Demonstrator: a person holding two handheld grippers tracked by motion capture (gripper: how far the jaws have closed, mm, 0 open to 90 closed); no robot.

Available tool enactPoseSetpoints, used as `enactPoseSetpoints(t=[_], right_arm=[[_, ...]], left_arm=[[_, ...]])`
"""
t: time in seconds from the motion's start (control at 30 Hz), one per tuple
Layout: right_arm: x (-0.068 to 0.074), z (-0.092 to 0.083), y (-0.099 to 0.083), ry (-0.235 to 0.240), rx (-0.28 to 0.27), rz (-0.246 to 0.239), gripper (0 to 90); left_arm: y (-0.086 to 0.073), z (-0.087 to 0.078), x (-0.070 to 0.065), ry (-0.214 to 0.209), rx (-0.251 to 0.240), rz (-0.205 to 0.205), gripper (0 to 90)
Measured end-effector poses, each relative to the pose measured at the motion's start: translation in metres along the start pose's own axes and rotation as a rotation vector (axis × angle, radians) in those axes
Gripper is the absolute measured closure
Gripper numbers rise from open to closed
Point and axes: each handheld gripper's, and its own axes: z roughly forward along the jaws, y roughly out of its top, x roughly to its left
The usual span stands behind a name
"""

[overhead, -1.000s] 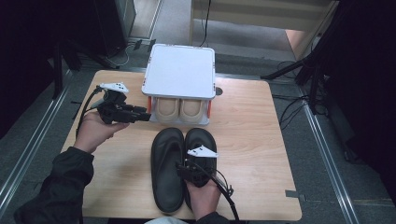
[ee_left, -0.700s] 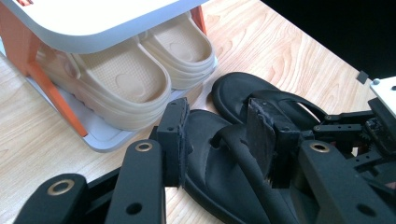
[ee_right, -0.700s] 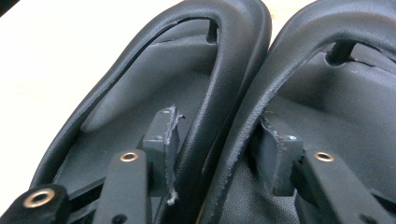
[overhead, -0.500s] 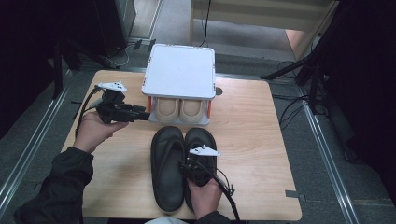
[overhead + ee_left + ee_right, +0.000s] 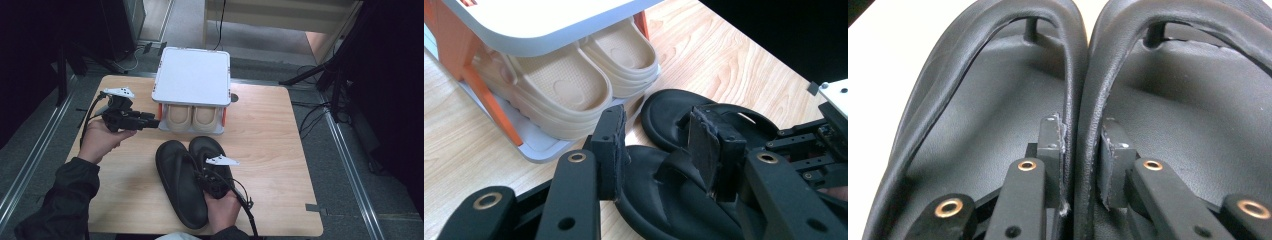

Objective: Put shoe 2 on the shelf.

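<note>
On the bench [image 5: 280, 150], lower centre of the high view, the black sandals [image 5: 190, 175] lie paired below the shoe rack [image 5: 191, 75]. The right gripper [image 5: 1082, 150] has just been closing on their adjoining straps; squeeze both firmly before lifting. The left gripper [image 5: 150, 119], centre-left, waits with jaws open.

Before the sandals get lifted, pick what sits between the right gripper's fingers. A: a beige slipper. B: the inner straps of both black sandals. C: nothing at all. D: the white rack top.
B: in the right gripper view the right gripper has just been closing its fingers around the adjoining straps of the two black sandals, one finger inside each sandal.
</note>
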Motion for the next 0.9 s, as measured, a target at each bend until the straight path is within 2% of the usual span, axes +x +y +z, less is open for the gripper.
enactPoseSetpoints(t=[0.23, 0.3, 0.43, 0.5, 0.6, 0.77, 0.83, 0.9], right_arm=[[-0.003, -0.005, 0.004, 0.011, 0.013, -0.036, 77.5], [-0.005, -0.008, 0.005, 0.029, 0.02, -0.041, 77.5], [-0.011, -0.017, 0.014, 0.096, 0.036, -0.068, 77.7], [-0.013, -0.022, 0.019, 0.124, 0.045, -0.095, 77.6], [-0.017, -0.027, 0.028, 0.166, 0.07, -0.161, 77.6], [-0.018, -0.035, 0.036, 0.23, 0.098, -0.326, 77.5], [-0.019, -0.036, 0.037, 0.261, 0.118, -0.363, 77.5], [-0.02, -0.034, 0.039, 0.279, 0.134, -0.375, 77.5]], left_arm=[[-0.001, -0.001, 0.001, 0.013, 0.004, 0.009, 55.7], [-0.001, -0.001, 0.002, 0.012, 0.005, 0.007, 54.2], [-0.001, -0.003, 0.002, 0.02, -0.002, 0.009, 52.1], [-0.002, -0.004, 0.003, 0.022, -0.007, 0.008, 50.9], [-0.003, -0.005, 0.005, 0.025, -0.005, 0.003, 45.7], [-0.006, -0.004, 0.007, 0.05, 0.013, 0.007, 42.2], [-0.007, -0.004, 0.007, 0.055, 0.012, 0.001, 41.6], [-0.009, -0.006, 0.009, 0.06, 0.008, -0.007, 41.4]])
